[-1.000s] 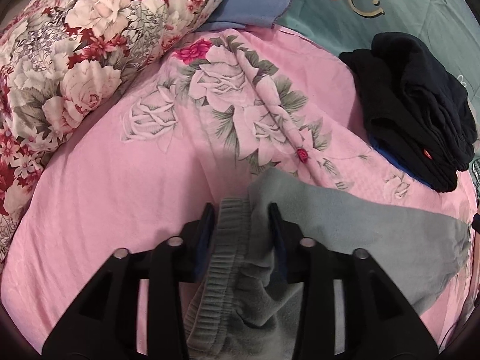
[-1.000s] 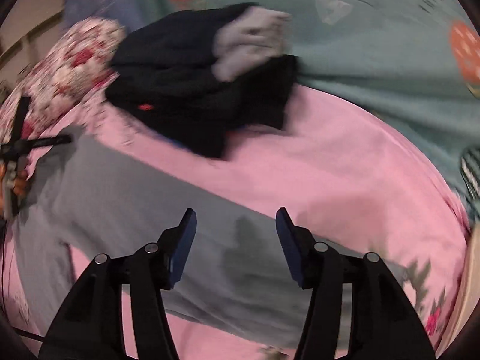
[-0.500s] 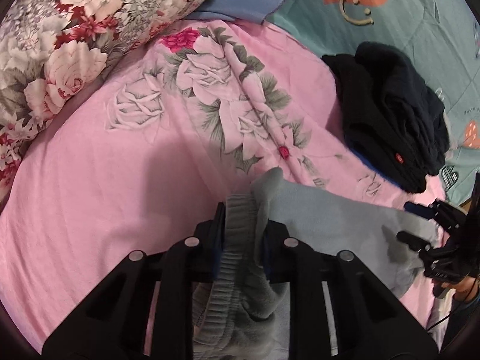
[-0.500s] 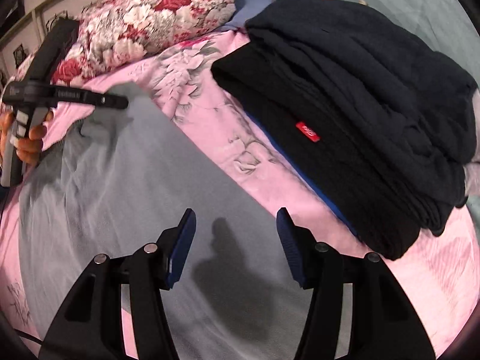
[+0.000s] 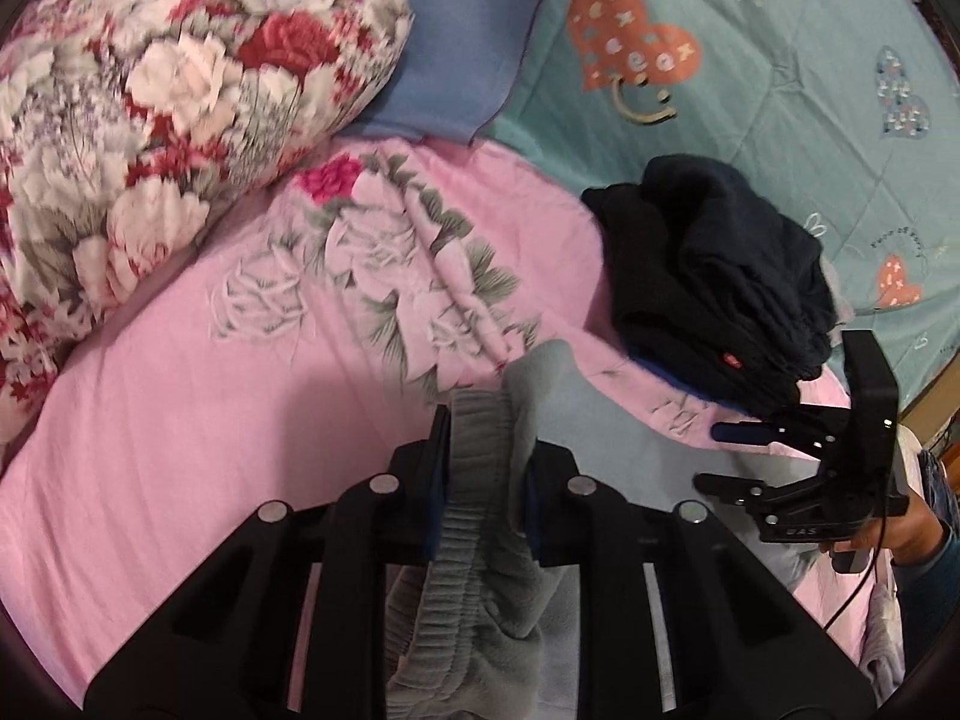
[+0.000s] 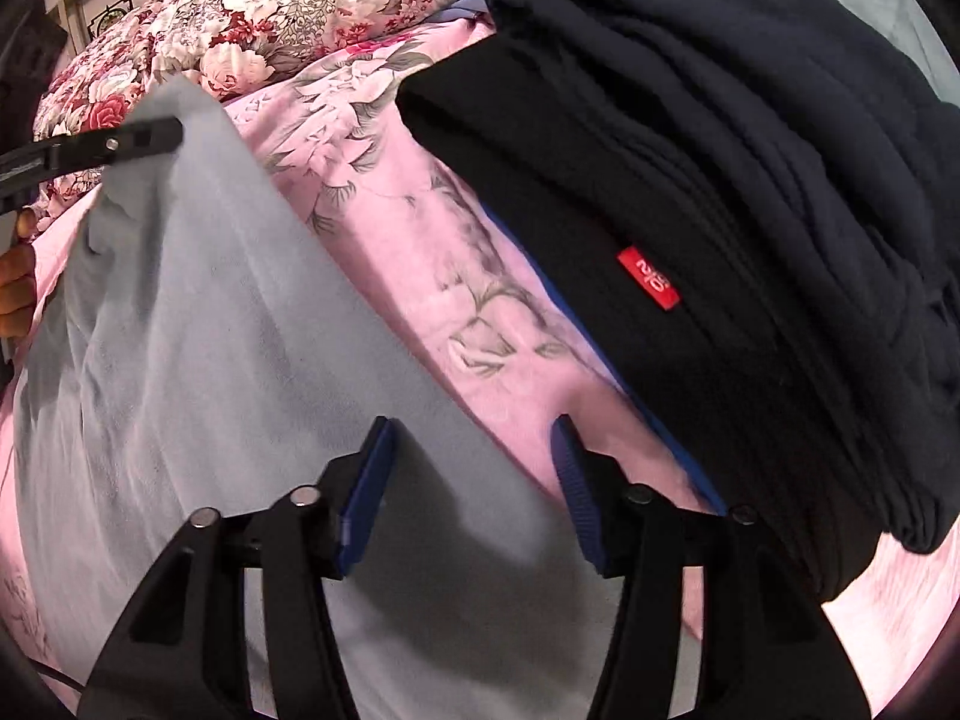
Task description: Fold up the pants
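- A home bedroom: a bed with a pink floral sheet (image 5: pixel 180 420).
- Rose-print pillow (image 5: pixel 150 138) at its head.
- Teal heart-patterned quilt (image 5: pixel 750 90) alongside.
- Folded dark clothes (image 5: pixel 720 282).

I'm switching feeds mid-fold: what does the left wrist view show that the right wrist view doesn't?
Only the left wrist view: the left hand-held gripper shut on the grey pants' ribbed waistband, and the teal heart-print quilt.
Only the right wrist view: the right hand-held gripper open above the pants' edge, and the red label close up.
Both: grey pants, dark folded clothes, floral pillow, pink sheet.
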Motion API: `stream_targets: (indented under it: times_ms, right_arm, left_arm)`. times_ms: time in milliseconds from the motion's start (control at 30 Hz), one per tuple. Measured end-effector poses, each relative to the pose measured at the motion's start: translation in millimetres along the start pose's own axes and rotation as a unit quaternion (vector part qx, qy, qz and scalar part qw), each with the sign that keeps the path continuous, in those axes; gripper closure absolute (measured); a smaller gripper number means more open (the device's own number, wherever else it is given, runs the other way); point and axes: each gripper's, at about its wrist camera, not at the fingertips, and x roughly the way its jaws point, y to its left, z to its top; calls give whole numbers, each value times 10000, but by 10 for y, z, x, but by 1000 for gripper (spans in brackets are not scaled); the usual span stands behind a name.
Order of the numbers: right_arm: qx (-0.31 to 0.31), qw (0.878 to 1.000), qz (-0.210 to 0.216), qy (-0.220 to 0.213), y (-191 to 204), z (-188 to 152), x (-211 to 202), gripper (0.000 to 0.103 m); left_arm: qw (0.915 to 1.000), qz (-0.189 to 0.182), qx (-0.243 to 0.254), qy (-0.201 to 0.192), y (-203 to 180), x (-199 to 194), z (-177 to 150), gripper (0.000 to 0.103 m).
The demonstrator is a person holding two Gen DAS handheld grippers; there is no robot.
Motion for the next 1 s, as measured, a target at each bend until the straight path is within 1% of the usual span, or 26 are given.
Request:
stream_targets:
  times_ms: [33, 67, 100, 133, 167, 233, 367, 400, 467, 567, 633, 667, 700, 733, 767, 800, 833, 900, 967, 1000]
  right_arm:
    - [-22, 10000, 26, 17, 15, 8, -10, 68]
    - [-62, 9999, 83, 61, 47, 16, -22, 85]
    - [-143, 9998, 49, 100, 89, 21, -31, 93]
    - [-250, 9995, -73, 154, 140, 24, -42, 94]
    - [-302, 9992, -149, 210, 175, 25, -59, 99]
    - [-352, 9987, -311, 217, 235, 13, -171, 100]
    - [-272, 9977, -613, -85, 350, -30, -631, 100]
    - [-262, 9971, -695, -161, 382, -56, -741, 102]
    - [-213, 9945, -983, -309, 474, -115, -978, 102]
    - [-111, 9933, -1005, -555, 688, -302, -1332, 102]
    - [-194, 9953, -787, -528, 813, -412, -1390, 102]
    - [-273, 9952, -817, -454, 869, -456, -1385, 102]
    - [-336, 9941, -955, -386, 896, -483, -1354, 99]
    - [-349, 9945, -928, -325, 880, -460, -1308, 89]
    - [-372, 9956, -820, -276, 859, -452, -1271, 55]
    - [-467, 9936, -944, -397, 867, -425, -1257, 38]
    - [-684, 9909, -1054, -481, 882, -387, -1206, 37]
    - [-1007, 9872, -1174, -398, 890, -292, -1057, 38]
    - [-1215, 9865, -1075, -218, 801, -188, -923, 38]
    - [-1286, 9873, -921, -116, 739, -117, -858, 38]
  left_arm:
    - [9999, -3, 88, -85, -38, -43, 2, 83]
    - [9998, 3, 146, -135, -67, -74, 4, 83]
    - [9996, 16, 205, -176, -95, -99, 5, 83]
    - [9995, 44, 239, -194, -108, -113, 4, 83]
    - [9994, 84, 273, -202, -123, -117, 7, 82]
    - [9993, 169, 290, -168, -126, -105, 11, 82]
    - [9985, 367, 392, -86, -109, -119, 4, 82]
    - [9980, 416, 466, -71, -119, -135, 0, 82]
    - [9966, 533, 623, -87, -146, -197, -18, 81]
    - [9941, 614, 877, -172, -181, -381, -37, 80]
    - [9930, 569, 1012, -219, -185, -520, -66, 80]
    - [9920, 556, 1102, -267, -190, -610, -99, 80]
    - [9908, 541, 1202, -303, -202, -686, -138, 80]
    - [9890, 558, 1326, -341, -227, -746, -177, 79]
    - [9873, 588, 1426, -389, -254, -791, -208, 79]
    - [9861, 600, 1485, -437, -280, -832, -228, 79]
    - [9855, 576, 1514, -501, -301, -877, -247, 79]
    - [9837, 512, 1595, -657, -356, -952, -279, 79]
    - [9800, 537, 1749, -782, -412, -994, -325, 79]
    - [9781, 556, 1830, -816, -436, -1004, -344, 79]
